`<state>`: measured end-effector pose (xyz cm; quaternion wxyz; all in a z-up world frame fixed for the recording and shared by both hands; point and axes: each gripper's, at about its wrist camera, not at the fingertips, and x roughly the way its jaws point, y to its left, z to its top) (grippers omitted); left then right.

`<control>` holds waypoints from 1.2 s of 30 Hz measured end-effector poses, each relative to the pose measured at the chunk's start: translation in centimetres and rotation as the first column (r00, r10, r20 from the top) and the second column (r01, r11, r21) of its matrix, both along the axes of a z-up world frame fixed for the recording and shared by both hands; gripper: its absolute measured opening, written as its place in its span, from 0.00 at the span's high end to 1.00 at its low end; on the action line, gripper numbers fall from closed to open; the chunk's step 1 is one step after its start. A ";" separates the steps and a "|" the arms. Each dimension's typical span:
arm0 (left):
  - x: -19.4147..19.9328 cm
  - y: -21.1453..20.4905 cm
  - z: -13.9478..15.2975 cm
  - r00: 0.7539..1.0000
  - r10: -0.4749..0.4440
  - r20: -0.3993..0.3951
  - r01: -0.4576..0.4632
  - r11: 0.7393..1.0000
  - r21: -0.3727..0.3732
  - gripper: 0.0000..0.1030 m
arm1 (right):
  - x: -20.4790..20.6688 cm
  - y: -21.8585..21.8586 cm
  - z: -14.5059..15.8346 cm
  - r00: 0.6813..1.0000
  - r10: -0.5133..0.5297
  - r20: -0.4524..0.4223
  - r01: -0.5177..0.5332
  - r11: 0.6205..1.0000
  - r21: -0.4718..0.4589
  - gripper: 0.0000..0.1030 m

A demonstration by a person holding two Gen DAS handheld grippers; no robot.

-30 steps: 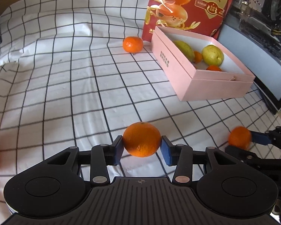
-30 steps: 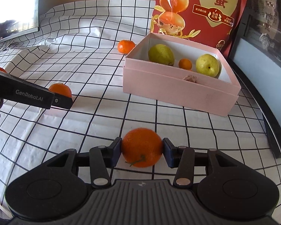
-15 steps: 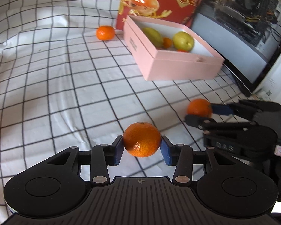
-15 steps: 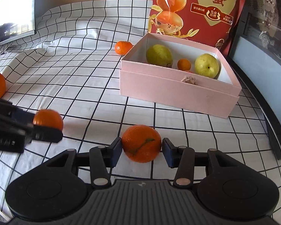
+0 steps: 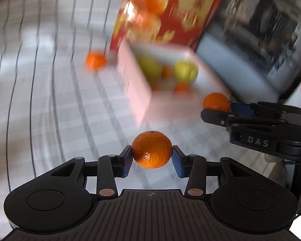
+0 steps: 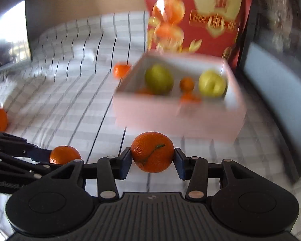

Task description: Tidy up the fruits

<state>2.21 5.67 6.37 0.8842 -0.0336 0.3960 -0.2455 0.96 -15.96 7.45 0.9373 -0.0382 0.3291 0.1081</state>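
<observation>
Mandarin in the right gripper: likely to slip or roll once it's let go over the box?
The mandarin is round with a glossy peel, pinched only at its sides by the right gripper, so probably secure. Released into the pink box, it would likely roll until it meets the pears.

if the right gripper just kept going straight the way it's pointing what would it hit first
Probably the near wall of the pink box, which sits directly beyond the tangerine clamped in the right gripper. Only checked cloth shows in between. The picture is blurred, so depth is uncertain; it might meet the cloth short of the box.
</observation>
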 end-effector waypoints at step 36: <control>-1.6 15.2 5.0 0.815 0.546 0.195 -0.567 0.820 0.074 0.52 | 18.4 -0.5 0.7 0.986 0.020 -0.165 -0.011 0.998 0.055 0.47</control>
